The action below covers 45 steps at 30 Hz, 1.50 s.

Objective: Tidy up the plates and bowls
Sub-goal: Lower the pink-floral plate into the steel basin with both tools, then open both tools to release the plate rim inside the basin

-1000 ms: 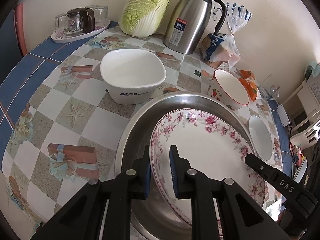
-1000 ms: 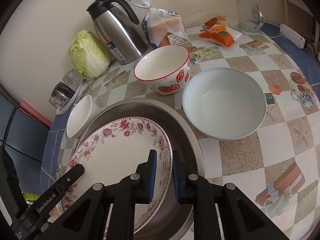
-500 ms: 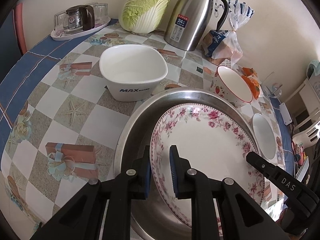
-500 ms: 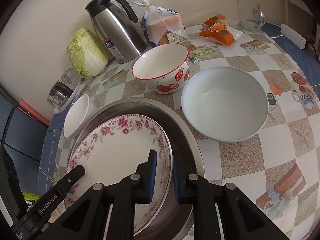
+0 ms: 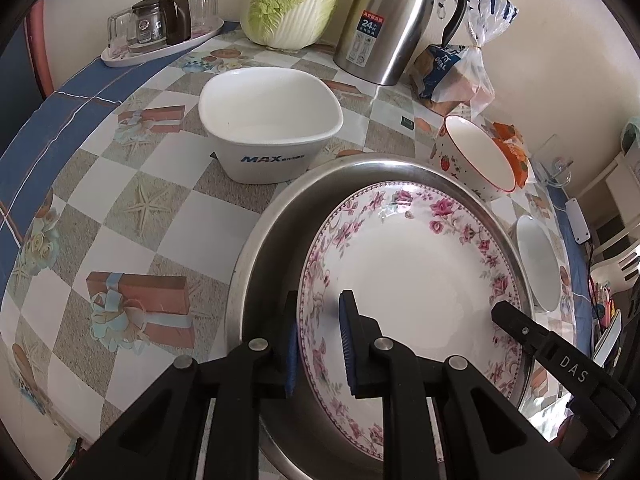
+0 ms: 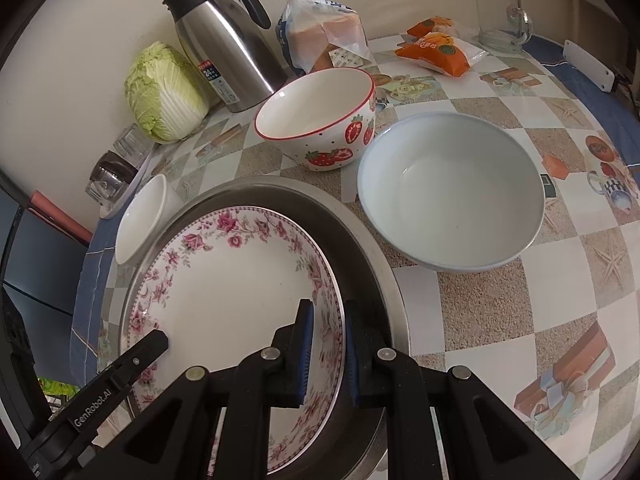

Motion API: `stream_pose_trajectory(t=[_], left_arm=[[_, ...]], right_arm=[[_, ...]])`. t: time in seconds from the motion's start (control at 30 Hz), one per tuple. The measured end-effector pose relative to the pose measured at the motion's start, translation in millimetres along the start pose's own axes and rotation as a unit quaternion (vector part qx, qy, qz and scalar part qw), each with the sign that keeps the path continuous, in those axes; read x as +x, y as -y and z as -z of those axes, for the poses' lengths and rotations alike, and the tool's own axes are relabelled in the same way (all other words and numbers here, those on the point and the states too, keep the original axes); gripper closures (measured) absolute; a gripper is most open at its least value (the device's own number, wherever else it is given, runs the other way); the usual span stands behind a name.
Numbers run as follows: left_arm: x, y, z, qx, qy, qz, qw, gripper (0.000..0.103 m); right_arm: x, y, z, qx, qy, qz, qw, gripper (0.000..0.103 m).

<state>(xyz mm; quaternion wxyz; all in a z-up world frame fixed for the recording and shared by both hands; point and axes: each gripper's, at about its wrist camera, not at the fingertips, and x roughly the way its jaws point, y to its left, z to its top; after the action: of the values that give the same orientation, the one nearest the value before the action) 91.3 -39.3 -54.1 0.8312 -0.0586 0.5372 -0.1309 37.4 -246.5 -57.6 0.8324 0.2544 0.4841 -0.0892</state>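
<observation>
A white plate with a pink flower border [image 5: 416,280] lies inside a wide steel basin [image 5: 256,240] on the tiled tablecloth. My left gripper [image 5: 318,320] is shut on the plate's left rim, one blue pad above it and one below. On the opposite side, my right gripper [image 6: 328,320] is shut on the same plate [image 6: 232,280] at its right rim, just inside the basin wall [image 6: 384,264]. Around the basin stand a white square bowl [image 5: 268,120], a strawberry-patterned bowl [image 6: 320,120] and a pale blue bowl [image 6: 452,196].
Against the back wall are a steel thermos jug [image 5: 392,20], a cabbage [image 5: 296,0], a bag of bread [image 6: 324,36] and a tray of glasses [image 5: 160,32]. Orange snack packets [image 6: 436,52] and a glass mug [image 6: 500,20] lie at the far right.
Both grippers stay shut on the plate's rim. The scene has barely shifted in either view.
</observation>
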Motion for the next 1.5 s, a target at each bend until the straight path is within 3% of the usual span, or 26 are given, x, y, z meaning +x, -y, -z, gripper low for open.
stream_pose_trajectory(t=[0.93,1.5], left_arm=[[0,0,0,0.004,-0.005,-0.018,0.9998,0.082],[-13,5,-2,0.013,0.011,-0.025,0.9996,0.081]], right_arm=[[-2,0,-1,-0.006,-0.003,0.007,1.0,0.087],[-37,-10,-5,-0.034,0.048,0.027,0.998,0.087]])
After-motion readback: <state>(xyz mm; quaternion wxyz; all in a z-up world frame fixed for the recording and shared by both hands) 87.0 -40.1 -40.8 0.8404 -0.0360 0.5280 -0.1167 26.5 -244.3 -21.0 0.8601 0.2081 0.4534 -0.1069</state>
